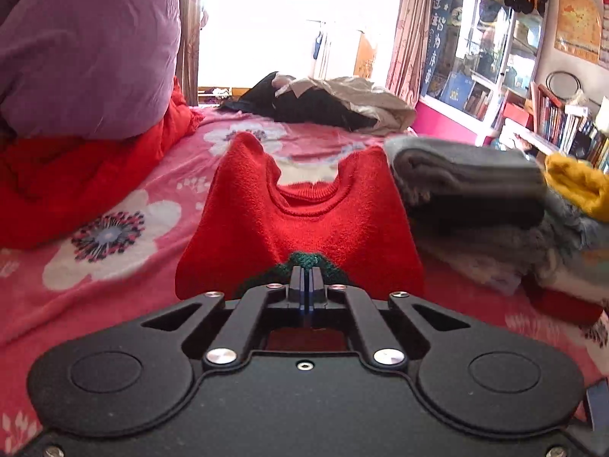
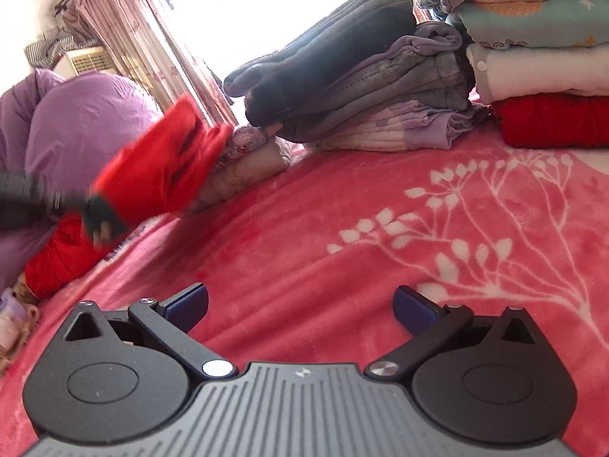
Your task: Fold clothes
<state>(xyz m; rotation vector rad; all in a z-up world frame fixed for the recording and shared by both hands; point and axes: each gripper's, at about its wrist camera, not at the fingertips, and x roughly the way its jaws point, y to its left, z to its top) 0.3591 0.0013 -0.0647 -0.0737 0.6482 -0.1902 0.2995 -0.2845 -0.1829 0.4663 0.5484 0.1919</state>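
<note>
In the left wrist view, the left gripper (image 1: 305, 272) is nearest, and its two fingers are pressed together on the dark green hem of the red sweater (image 1: 300, 213). The sweater hangs in front of the camera, folded, with its round neckline on the far side. Under it lies the pink flowered blanket (image 1: 114, 236). To the right, just beside the sweater, stands a stack of folded grey clothes (image 1: 472, 190), with a yellow garment (image 1: 578, 186) further right. On the far left there is a purple duvet (image 1: 87, 45) over a red cloth (image 1: 57, 186). Far behind, near the bright window, a dark and beige heap of clothes (image 1: 335, 103) lies on the bed.

In the right wrist view, the right gripper (image 2: 300, 308) is nearest; its blue-padded fingers (image 2: 413, 310) stand wide apart and hold nothing, just over the blanket. At the far left the red sweater appears blurred, in the air. Far right stand folded piles (image 2: 380, 87).
</note>
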